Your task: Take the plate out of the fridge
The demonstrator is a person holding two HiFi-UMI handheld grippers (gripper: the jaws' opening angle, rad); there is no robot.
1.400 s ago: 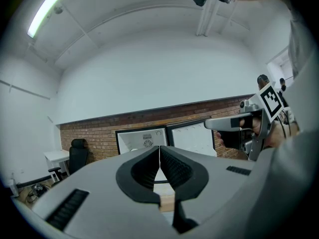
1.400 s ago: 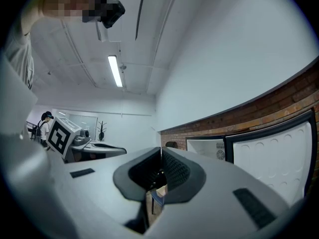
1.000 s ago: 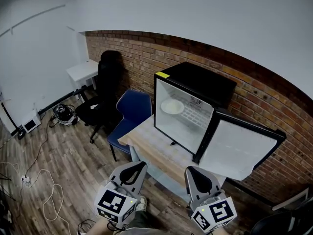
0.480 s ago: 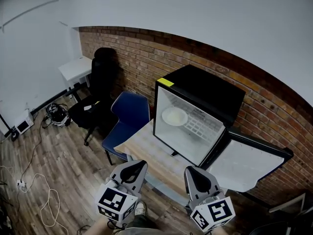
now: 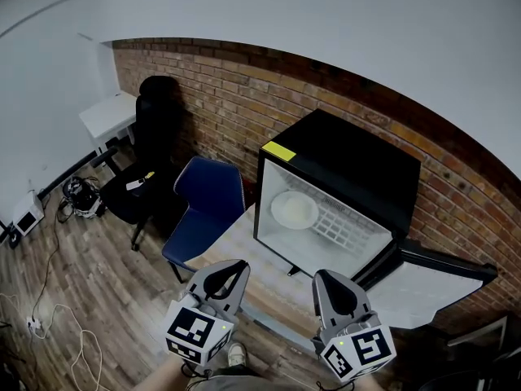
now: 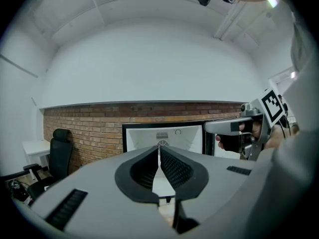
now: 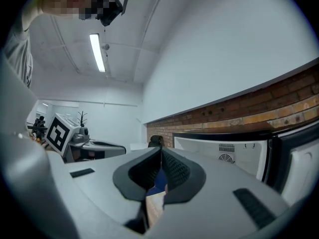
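Fridge (image 5: 342,165) sits on table (image 5: 244,247), backed against wall (image 5: 228,88). Plate (image 5: 294,209) inside fridge, left part of shelf (image 5: 346,233). Door (image 5: 427,287) open at fridge's right. Chair (image 5: 203,206) just left of fridge, office chair (image 5: 151,153) further left, desk (image 5: 106,112) beyond. Left gripper (image 5: 227,270) and right gripper (image 5: 332,281) side by side in front of fridge, not touching it.

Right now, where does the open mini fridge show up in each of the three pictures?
Head view: the mini fridge stands right of centre, open, with its white inside facing the camera.
Left gripper view: it is in the middle of the picture, seen front-on.
Right gripper view: it is at the right side, seen at an angle.
Shared landmark: the brick wall behind the fridge.
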